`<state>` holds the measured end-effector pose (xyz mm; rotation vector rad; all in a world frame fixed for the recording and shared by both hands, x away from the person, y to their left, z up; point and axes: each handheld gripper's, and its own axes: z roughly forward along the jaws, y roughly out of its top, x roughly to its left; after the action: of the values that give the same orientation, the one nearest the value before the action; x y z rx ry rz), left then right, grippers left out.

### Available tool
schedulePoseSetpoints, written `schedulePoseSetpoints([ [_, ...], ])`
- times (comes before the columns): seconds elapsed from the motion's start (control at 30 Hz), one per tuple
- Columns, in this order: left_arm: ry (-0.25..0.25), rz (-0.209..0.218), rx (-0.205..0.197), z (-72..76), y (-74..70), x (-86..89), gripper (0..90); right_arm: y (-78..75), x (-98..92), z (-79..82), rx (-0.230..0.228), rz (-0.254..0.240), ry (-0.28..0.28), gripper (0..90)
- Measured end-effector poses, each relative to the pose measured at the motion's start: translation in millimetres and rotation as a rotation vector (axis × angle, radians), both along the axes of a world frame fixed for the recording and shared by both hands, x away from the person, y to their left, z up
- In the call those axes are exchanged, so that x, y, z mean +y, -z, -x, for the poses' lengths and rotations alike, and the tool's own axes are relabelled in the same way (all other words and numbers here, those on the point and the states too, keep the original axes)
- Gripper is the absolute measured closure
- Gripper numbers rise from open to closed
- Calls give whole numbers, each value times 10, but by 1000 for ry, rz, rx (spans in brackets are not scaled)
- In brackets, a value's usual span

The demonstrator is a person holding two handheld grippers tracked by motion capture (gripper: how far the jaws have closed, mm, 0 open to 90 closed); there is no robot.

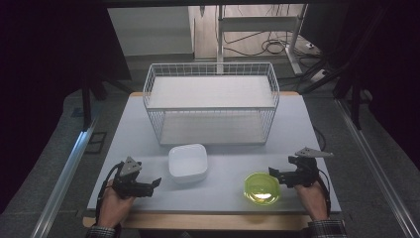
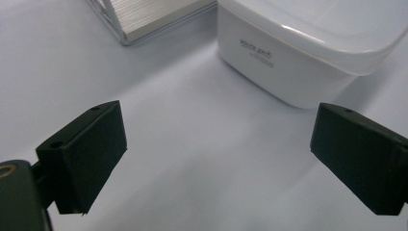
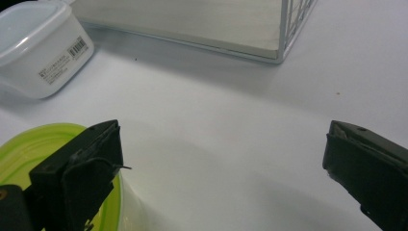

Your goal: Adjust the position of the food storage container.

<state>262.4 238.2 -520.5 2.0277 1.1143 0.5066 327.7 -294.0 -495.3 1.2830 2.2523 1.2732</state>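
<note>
Green and round, one bowl [image 1: 262, 188] sits upright near the table's [image 1: 218, 193] front edge, just left of the right gripper [image 1: 274, 173] — jaws released. One white tub [image 1: 187, 161], one wire rack [image 1: 211, 101] behind. Left gripper [image 1: 155, 183] — spread, empty.

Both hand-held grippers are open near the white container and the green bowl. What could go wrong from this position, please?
1. The right hand-held gripper sits right beside the green bowl; one open jaw could nudge the light bowl aside instead of gripping its rim.
2. The white container looks smooth with rounded corners, so the left hand-held gripper might slip on it.
3. The wire basket stands close behind the container; a push could slide the container against it.
</note>
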Motion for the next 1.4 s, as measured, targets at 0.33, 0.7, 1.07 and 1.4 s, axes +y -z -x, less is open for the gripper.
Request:
schedulePoseSetpoints([
  [0.33, -2, 39, 41, -20, -35, -38, 62, -11, -19, 18, 33, -39, 13, 0],
  [0.7, 44, 90, 50, -26, -52, -68, 42, -30, 35, 10, 34, -31, 68, 10],
  [1.07, 82, 149, -24, 81, -262, -153, 199, -106, 89, 67, 21, 13, 31, 31],
  [1.4, 112, 188, -33, 121, -347, -301, 370, -259, 211, 179, -8, 96, -22, 368],
])
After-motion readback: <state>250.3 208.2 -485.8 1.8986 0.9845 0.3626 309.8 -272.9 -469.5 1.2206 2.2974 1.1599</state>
